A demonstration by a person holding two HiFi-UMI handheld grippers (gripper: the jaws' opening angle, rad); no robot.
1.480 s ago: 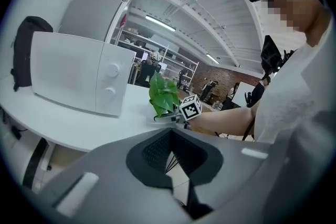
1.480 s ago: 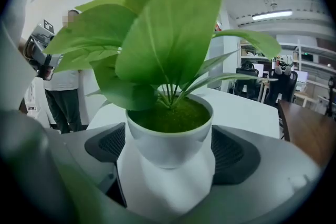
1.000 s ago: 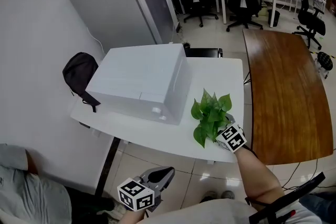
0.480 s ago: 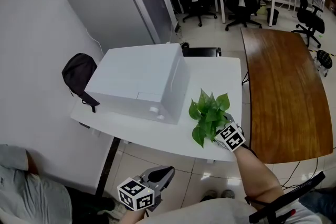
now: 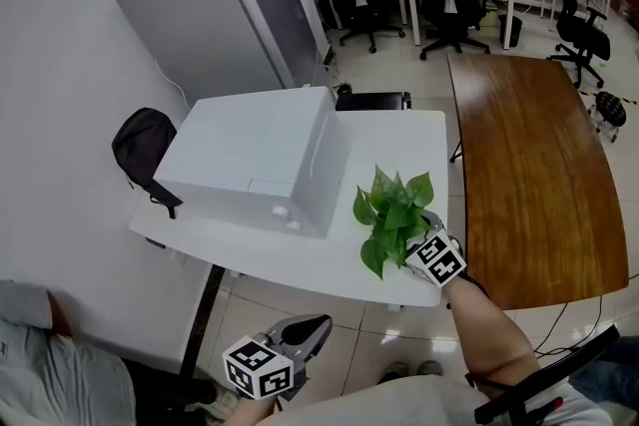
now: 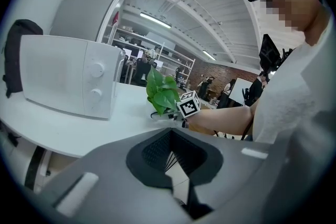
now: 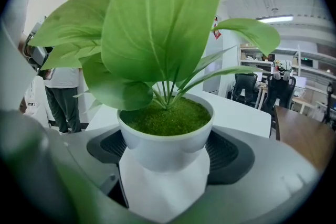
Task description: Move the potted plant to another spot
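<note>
Potted plant [image 7: 166, 139] clamped in right gripper [image 7: 165, 162] jaws; left gripper [image 6: 172, 157] closed.

Head camera overhead, gripper cameras low, all sharing potted plant [image 5: 394, 212]

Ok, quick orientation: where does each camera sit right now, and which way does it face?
Head view: on the person's head, facing steeply down on the white table, microwave and potted plant; left gripper, right gripper and right forearm show.
Left gripper view: on the left gripper, off the table's near edge, facing across it; its shut, empty fingers and the person's torso show.
Right gripper view: on the right gripper, facing the plant's pot, clamped between its fingers.
Shared: all three show the potted plant.
</note>
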